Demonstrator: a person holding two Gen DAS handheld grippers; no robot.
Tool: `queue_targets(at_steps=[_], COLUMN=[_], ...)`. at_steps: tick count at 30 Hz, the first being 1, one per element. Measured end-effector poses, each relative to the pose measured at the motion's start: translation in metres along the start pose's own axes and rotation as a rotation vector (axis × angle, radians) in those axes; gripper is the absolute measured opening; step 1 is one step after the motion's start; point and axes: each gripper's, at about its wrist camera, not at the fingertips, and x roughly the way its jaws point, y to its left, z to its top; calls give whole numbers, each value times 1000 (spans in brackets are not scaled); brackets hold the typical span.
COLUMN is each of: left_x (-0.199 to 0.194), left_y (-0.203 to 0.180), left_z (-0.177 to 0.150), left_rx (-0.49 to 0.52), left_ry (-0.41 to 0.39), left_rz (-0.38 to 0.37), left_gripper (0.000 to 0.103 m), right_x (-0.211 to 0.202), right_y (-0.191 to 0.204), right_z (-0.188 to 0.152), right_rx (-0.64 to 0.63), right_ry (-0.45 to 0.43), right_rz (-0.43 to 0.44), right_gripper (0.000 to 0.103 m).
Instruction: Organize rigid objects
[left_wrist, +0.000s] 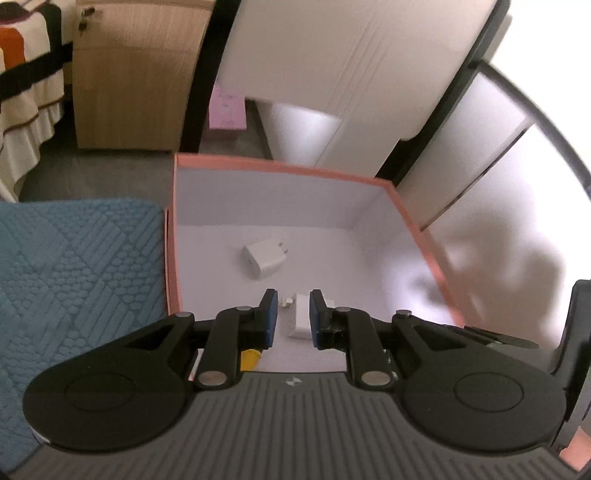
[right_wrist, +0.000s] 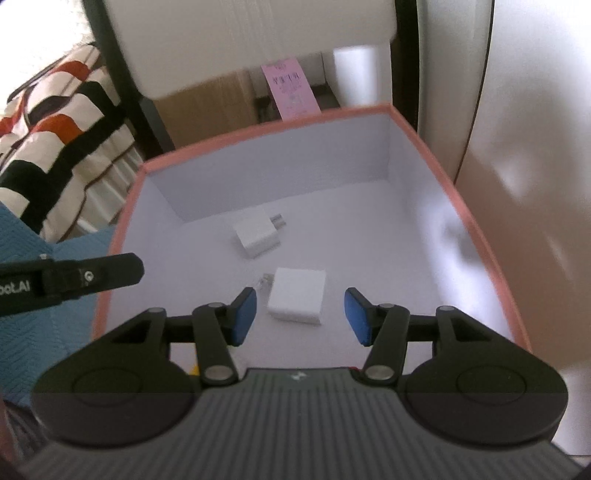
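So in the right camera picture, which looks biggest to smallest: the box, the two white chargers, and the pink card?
1. Box, by far.
2. Pink card.
3. Near charger and far charger: the near one looks slightly bigger, but it sits closer to the camera, so I can't rank them.

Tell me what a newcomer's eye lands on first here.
A pink-edged box with a white inside fills both views. Two white plugs lie on its floor: the far charger with prongs showing, and the near charger just ahead of the right tool, whose jaws stand open. A blue mat lies left of the box.
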Motion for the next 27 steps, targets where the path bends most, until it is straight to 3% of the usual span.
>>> queue_targets(at_steps=[14, 27], left_x=[-102, -167], left_y=[-16, -12], left_z=[-5, -38], left_rx=[49, 77], left_ry=[-158, -250], left_rz=[-58, -76], left_gripper=[20, 20], right_x=[-91, -142], right_y=[30, 59], right_z=[-4, -35], right_rx=[-38, -86], right_ry=[-169, -258], right_rz=[19, 12], right_gripper=[56, 56])
